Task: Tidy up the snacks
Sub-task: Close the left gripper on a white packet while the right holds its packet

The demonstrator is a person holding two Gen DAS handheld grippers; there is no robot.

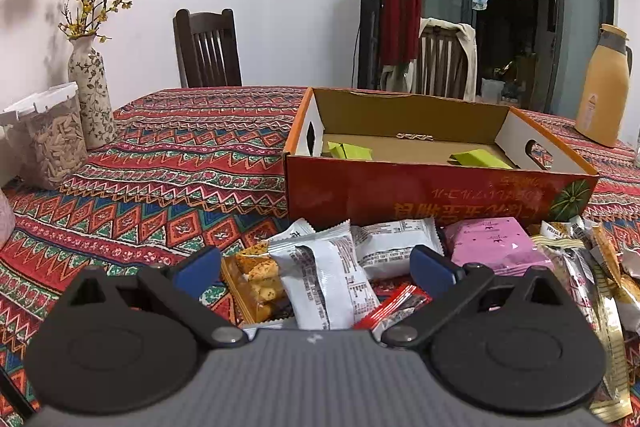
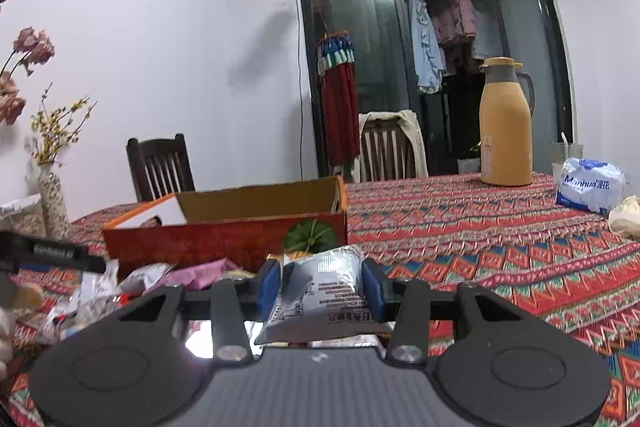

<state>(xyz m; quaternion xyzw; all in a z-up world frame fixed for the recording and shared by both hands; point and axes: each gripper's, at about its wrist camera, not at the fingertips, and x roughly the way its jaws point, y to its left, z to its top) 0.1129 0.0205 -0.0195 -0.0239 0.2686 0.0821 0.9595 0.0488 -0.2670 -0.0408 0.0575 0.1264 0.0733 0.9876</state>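
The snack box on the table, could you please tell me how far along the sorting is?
Barely started: the box holds two green packets. The right tool grips a silver packet; the left tool is open. A pile of snacks remains outside.

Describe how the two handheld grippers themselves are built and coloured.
The left gripper and right gripper look alike: a ribbed grey body, two round black discs at its sides, black link arms on silver pivot screws, and blue pads on the fingers. No cables or sleeves show.
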